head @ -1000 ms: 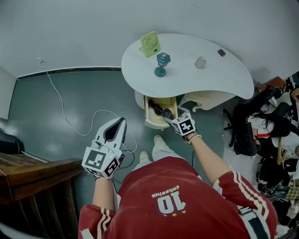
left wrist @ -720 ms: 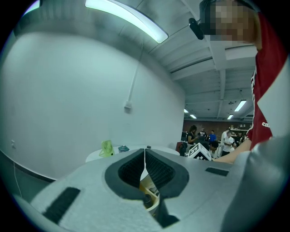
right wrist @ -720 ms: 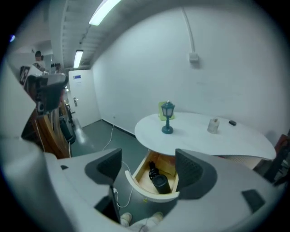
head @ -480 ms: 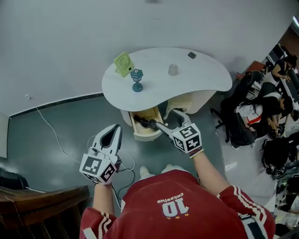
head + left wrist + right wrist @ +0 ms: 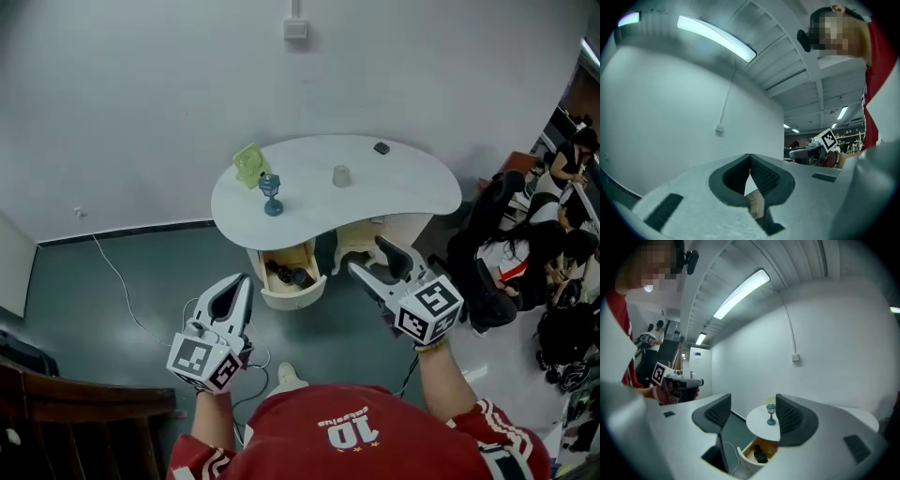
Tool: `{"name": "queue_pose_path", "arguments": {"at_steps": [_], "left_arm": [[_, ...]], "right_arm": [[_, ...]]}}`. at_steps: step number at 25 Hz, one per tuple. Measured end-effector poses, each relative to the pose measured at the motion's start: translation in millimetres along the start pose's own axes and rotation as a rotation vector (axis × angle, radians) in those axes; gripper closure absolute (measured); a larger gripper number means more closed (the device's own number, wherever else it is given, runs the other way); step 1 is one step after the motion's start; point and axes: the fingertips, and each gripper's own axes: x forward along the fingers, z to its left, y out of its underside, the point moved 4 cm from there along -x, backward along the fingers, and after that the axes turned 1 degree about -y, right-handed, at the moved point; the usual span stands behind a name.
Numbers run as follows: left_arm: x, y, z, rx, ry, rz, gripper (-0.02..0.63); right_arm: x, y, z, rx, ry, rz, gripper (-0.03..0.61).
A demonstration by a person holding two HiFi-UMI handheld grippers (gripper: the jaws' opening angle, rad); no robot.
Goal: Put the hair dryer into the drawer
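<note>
The black hair dryer (image 5: pixel 289 275) lies inside the open cream drawer (image 5: pixel 270 292) under the white table (image 5: pixel 394 202). The right gripper view also shows the hair dryer (image 5: pixel 760 455) in the drawer (image 5: pixel 746 456), far below. My right gripper (image 5: pixel 370 259) hangs to the right of the drawer, well above it. Its jaws are apart and closing, with nothing between them (image 5: pixel 752 414). My left gripper (image 5: pixel 240 283) floats left of the drawer, shut and empty (image 5: pixel 750 157).
On the table stand a green fan (image 5: pixel 247 163), a blue goblet-shaped ornament (image 5: pixel 271 194), a clear cup (image 5: pixel 341 175) and a small dark object (image 5: pixel 381 147). A white cable (image 5: pixel 120 286) trails over the grey floor. People and chairs (image 5: pixel 525 253) crowd the right side. Wooden furniture (image 5: pixel 56 412) stands at the bottom left.
My right gripper has drawn back out of the drawer and risen to the right, leaving the hair dryer inside. My left gripper has also lifted. The table looks farther away.
</note>
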Motion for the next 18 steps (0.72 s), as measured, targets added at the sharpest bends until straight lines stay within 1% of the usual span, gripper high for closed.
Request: {"name": "queue_pose_path", "arguments": {"at_steps": [1, 3, 7, 11, 14, 18], "left_arm": [[-2.5, -2.5, -14.3, -0.002, -0.011, -0.008, 0.623], [-6.9, -5.5, -43.2, 0.001, -0.031, -0.020, 0.623], [-12.5, -10.9, -102.7, 0.030, -0.048, -0.029, 0.623], [-22.4, -16.0, -156.8, 0.067, -0.040, -0.034, 0.623], [-33.3, -18.0, -184.2, 0.084, -0.048, -0.039, 0.623], [-44.3, -18.9, -210.3, 0.102, -0.054, -0.032, 0.623]], "right_arm": [[-14.6, -3.9, 0.3, -0.005, -0.012, -0.013, 0.289], [-42.6, -7.4, 0.6, -0.015, -0.031, -0.027, 0.335], [-91.9, -8.3, -2.0, -0.046, -0.029, -0.033, 0.420], [-133.2, -11.5, -4.9, -0.009, -0.036, -0.088, 0.529], [-154.6, -12.1, 0.4, -0.008, -0.057, -0.119, 0.566], [-175.5, -10.8, 11.9, -0.009, -0.085, -0.146, 0.575]]}}
